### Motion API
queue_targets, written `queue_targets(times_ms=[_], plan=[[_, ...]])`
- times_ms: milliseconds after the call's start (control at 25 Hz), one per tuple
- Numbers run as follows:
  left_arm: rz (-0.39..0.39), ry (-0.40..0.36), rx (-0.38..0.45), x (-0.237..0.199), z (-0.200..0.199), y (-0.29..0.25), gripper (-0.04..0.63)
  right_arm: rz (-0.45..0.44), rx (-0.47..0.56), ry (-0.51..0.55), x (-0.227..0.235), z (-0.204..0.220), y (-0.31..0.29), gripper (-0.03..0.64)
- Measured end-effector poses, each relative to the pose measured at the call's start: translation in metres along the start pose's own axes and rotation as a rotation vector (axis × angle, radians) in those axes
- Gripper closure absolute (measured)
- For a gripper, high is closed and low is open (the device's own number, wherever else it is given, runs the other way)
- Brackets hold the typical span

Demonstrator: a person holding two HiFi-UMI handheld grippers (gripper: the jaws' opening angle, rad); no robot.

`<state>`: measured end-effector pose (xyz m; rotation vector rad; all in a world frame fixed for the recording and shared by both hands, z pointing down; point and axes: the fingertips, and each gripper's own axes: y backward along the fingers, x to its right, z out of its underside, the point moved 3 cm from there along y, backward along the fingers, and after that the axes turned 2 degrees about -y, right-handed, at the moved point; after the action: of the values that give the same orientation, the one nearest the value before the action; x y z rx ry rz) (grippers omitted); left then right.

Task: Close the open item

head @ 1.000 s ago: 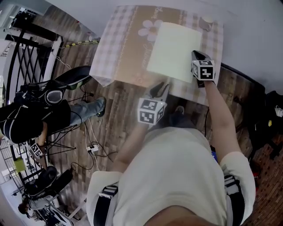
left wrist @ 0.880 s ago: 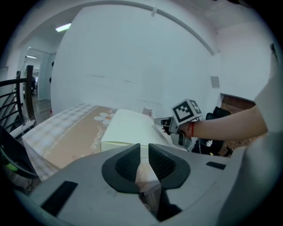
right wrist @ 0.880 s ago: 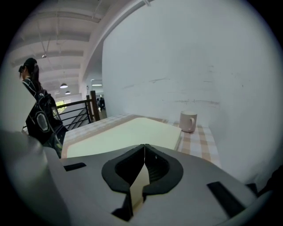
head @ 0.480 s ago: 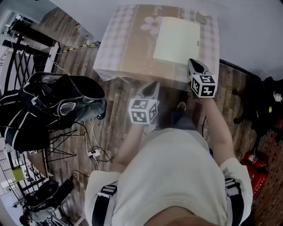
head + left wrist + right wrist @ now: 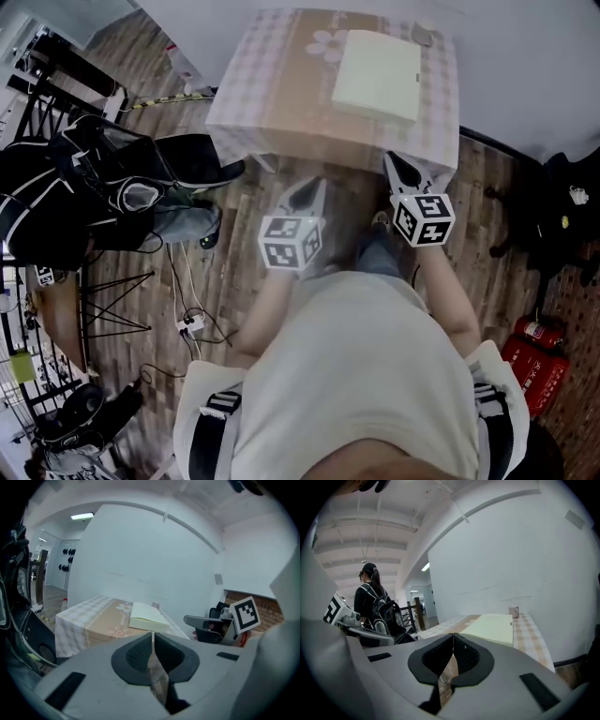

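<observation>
A pale yellow book [image 5: 378, 75] lies shut and flat on the checkered tablecloth [image 5: 272, 103], on the table's far right part. It also shows in the left gripper view as the book [image 5: 147, 618] and in the right gripper view as the book [image 5: 492, 627]. Both grippers hang over the wood floor, short of the table's near edge. My left gripper [image 5: 314, 185] has just been closing and now stands shut with nothing between its pads [image 5: 140, 656]. My right gripper [image 5: 394, 161] is shut and empty too, its pads [image 5: 464, 656] meeting.
A small cup [image 5: 421, 36] stands at the table's far right corner. A person with a black backpack [image 5: 103, 187] is at the left by a black metal rack. Cables and a power strip [image 5: 192, 319] lie on the floor. A red extinguisher [image 5: 534, 336] and dark bags [image 5: 562, 216] sit at right.
Both grippers have drawn back from the book and off the table toward my body. The left jaws have closed. The person with the backpack has shifted at the left.
</observation>
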<state>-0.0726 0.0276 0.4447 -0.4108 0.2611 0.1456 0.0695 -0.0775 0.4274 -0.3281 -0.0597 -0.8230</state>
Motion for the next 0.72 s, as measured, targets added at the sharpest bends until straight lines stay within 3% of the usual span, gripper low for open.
queue_targets(times_ms=[320,720], plan=[[-0.013,0.001,0.031,0.006,0.031,0.039,0.577,-0.062,0.043,0.013,-0.048,0.026,0.041,0.615],[-0.003,0.003,0.060,0.007,0.037,0.058,0.577,-0.096,0.049,0.014,-0.074,0.032,0.067,0.615]])
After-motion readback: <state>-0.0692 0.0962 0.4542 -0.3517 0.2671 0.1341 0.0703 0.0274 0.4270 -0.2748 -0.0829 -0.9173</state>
